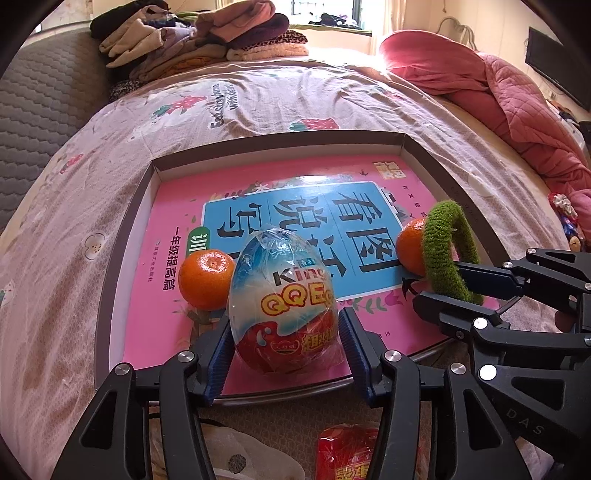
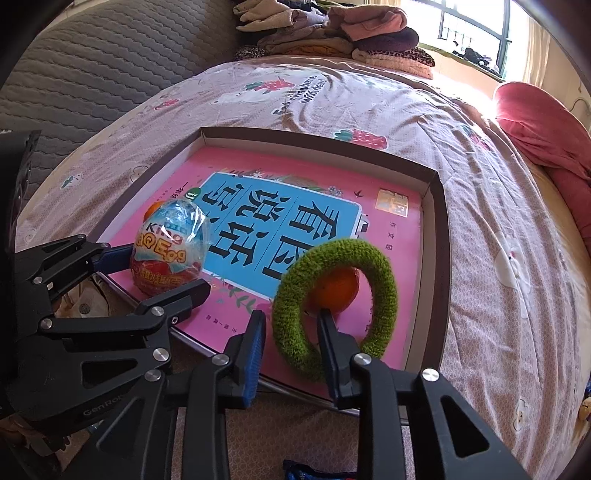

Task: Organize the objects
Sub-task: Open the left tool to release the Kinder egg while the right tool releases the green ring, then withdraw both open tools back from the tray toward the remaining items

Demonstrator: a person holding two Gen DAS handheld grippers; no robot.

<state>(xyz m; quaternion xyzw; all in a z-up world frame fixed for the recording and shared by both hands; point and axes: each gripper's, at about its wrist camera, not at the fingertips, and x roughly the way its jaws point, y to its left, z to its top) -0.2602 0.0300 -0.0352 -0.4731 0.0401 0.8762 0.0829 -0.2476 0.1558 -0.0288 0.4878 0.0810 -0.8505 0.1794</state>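
The left hand-held gripper (image 1: 282,347) holds the egg (image 1: 282,301) – a wrapped toy egg, upright at the lower middle of the left wrist view, its blue pads (image 1: 221,354) pressed to both sides. The egg stands on the pink book (image 1: 166,295) inside the shallow box (image 1: 122,236) that lies on the bed (image 1: 258,96). An orange (image 1: 205,278) sits just left of the egg, touching it or nearly so.

In the right wrist view the right hand-held gripper (image 2: 291,343) stands fairly wide – one finger (image 2: 330,339) goes through the green ring (image 2: 295,291), the other stays outside it, and whether they grip the ring I cannot tell. Through the ring a second orange (image 2: 338,291) shows, resting on the book near the box's right wall. Clothes (image 1: 192,33) are piled at the upper left, a red quilt (image 1: 498,85) at the upper right.
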